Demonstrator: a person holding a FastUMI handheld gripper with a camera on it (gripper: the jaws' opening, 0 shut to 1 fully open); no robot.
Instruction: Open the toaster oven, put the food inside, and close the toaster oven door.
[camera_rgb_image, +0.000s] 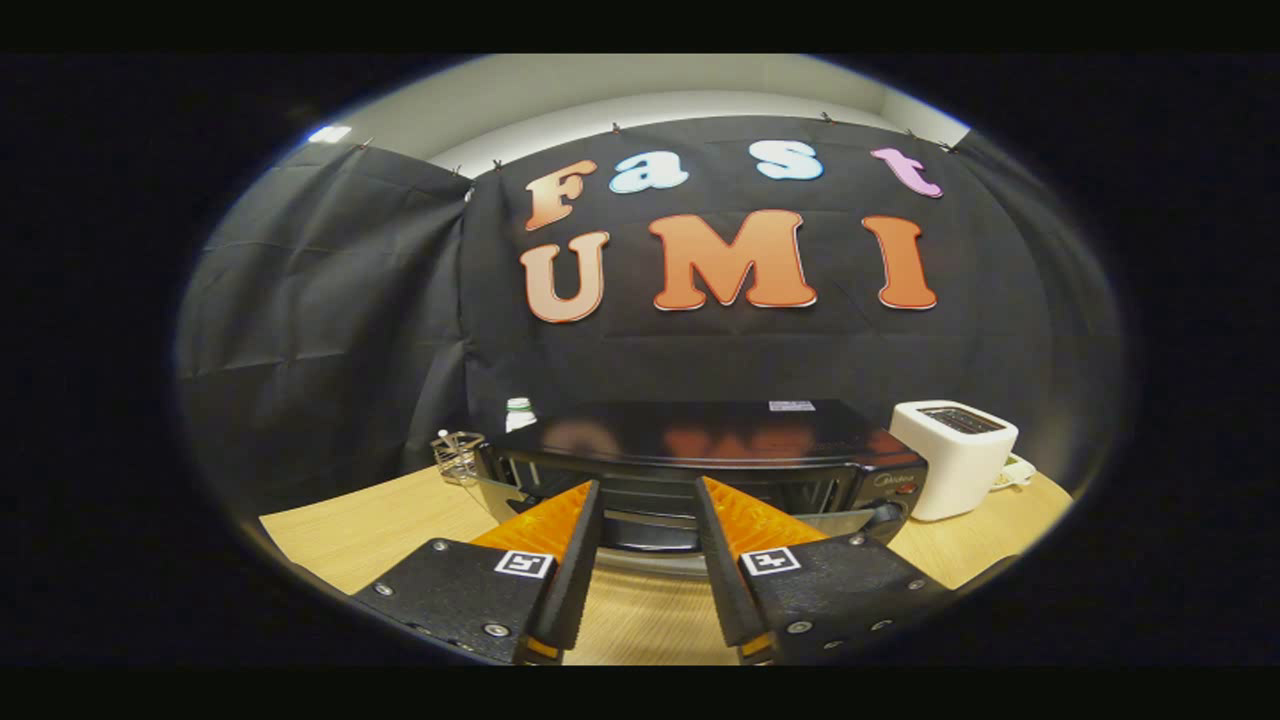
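A black toaster oven stands on the wooden table, just ahead of my fingers. Its front looks open: the door seems folded down toward me, and wire racks show in the dark cavity. A dark tray-like shape lies low in the opening; I cannot tell whether food is on it. My gripper is open, its orange fingers spread on either side of the opening's middle with nothing between them. The fingertips sit at the oven's front, and I cannot tell whether they touch it.
A white pop-up toaster stands to the right of the oven with a pale cord behind it. A small bottle with a green cap and a clear holder sit at the oven's left rear. Bare wood lies left of the fingers.
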